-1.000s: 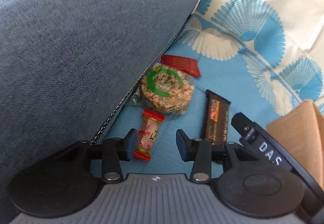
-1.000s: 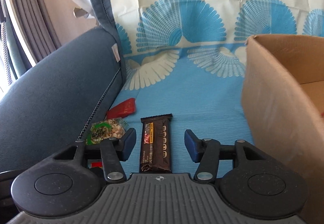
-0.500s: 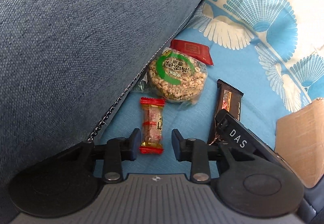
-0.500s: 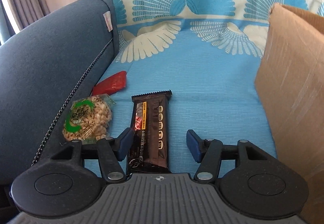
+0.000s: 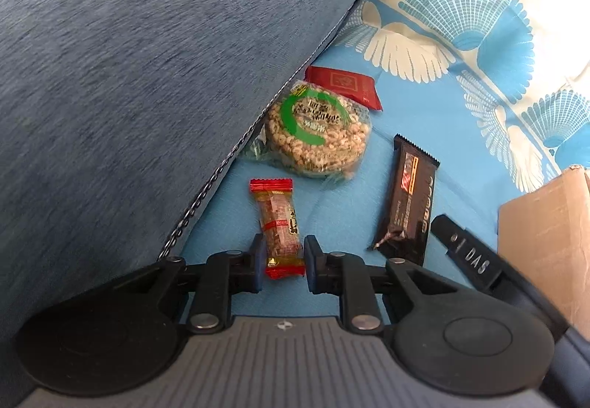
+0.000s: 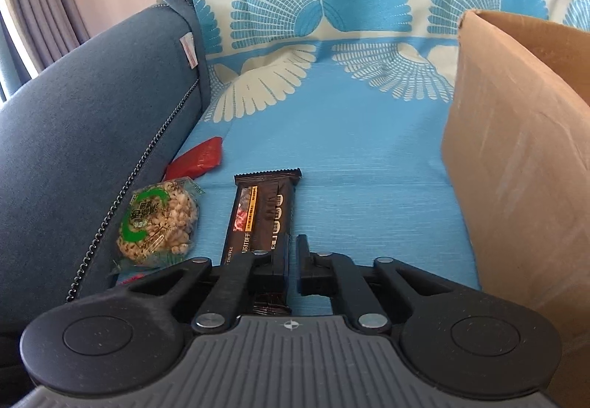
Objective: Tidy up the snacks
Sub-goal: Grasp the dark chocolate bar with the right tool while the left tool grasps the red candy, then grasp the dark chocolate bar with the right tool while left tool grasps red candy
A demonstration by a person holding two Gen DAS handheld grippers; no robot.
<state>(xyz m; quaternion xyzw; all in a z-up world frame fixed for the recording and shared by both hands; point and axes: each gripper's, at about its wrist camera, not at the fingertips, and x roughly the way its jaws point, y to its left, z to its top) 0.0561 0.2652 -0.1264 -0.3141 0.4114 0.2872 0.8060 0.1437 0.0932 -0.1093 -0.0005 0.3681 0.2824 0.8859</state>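
— So which step is going on?
— Both are gripping: the left gripper is clenching the red-ended candy bar on the blue seat cover; the right gripper is nearly closed around the dark chocolate bar.
— Next?
— Probably lifting both into the cardboard box.
— Obstacles?
— The box wall is standing tall; the puffed-grain cake and red packet are waiting against the armrest.

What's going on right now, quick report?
Left gripper closed around red-ended candy bar. Right gripper pinching near end of dark chocolate bar. Both bars on blue cover. Cardboard box right, path clear.
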